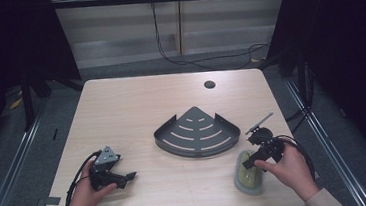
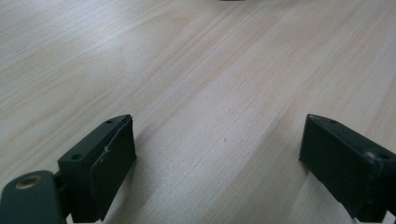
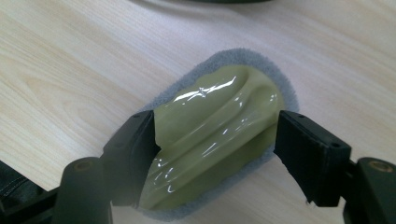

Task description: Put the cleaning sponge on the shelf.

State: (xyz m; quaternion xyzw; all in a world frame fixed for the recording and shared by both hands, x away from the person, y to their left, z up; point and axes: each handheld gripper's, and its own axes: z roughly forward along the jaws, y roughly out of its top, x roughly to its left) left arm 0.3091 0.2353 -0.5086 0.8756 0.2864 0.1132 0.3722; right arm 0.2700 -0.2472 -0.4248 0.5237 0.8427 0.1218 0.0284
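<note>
A scrubber point(image 1: 248, 176) with a glossy yellow-green grip on a grey felt pad lies near the table's front right edge. My right gripper point(image 1: 249, 163) hangs over it, open. In the right gripper view its jaws stand on either side of the scrubber point(image 3: 219, 121); the left jaw is right at the grip and the right jaw leaves a small gap. My left gripper point(image 1: 129, 177) rests at the front left, held by a hand, its jaws wide open over bare wood point(image 2: 219, 107) with nothing between them.
A dark grey quarter-round shelf tray point(image 1: 195, 154) with curved slots sits at the table's middle, just left of the scrubber. A round cable hole point(image 1: 209, 84) is near the far edge. Black cables trail across the floor behind the table.
</note>
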